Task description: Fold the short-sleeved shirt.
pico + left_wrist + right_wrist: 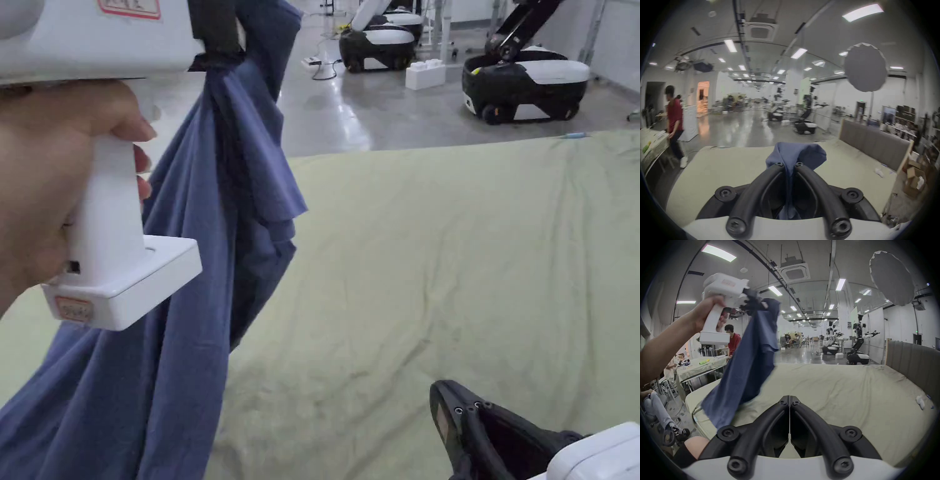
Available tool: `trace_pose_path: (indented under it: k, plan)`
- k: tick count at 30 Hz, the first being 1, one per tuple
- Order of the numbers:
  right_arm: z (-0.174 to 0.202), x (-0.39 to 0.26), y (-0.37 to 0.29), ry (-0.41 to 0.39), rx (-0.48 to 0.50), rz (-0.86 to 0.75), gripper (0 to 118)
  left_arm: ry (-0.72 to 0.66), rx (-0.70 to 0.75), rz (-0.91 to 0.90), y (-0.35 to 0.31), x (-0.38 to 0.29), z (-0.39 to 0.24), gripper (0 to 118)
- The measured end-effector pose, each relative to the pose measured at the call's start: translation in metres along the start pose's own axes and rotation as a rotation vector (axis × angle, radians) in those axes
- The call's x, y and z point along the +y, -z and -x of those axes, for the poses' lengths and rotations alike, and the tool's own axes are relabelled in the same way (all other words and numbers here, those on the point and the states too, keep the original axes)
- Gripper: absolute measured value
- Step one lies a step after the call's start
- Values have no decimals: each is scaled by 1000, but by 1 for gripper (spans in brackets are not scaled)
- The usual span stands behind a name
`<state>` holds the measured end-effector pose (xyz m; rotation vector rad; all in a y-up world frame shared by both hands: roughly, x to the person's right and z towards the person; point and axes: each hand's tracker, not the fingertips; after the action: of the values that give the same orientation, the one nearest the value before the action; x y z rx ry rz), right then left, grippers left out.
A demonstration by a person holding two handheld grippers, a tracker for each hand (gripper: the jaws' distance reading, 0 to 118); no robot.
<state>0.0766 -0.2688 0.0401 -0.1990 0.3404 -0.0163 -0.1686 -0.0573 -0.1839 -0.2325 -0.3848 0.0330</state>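
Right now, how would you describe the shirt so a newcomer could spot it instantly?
Start at the wide pale green bed. Above its left side hangs the blue shirt, pinched at the top by the raised left tool. It is the one dark blue cloth dangling in the air.

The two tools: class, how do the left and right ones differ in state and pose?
The left tool is shut on the blue shirt; the right tool is shut on nothing. The left tool is raised, the shirt hanging from it; the right tool sits low over the bed. Both have black jaws.
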Motion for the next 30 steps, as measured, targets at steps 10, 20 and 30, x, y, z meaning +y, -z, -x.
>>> trace_pose_path:
  k: [10, 20, 30]
  plan:
    - [-85, -11, -86, 64, -237, 1, 3, 93, -275, 402, 194, -144, -223, 4]
    - [-134, -24, -120, 52, -402, 18, 3, 139, -245, 714, 242, -314, -274, 6]
    - [-117, 0, -107, 38, -354, -36, 3, -5, -163, 210, 104, -184, -147, 118]
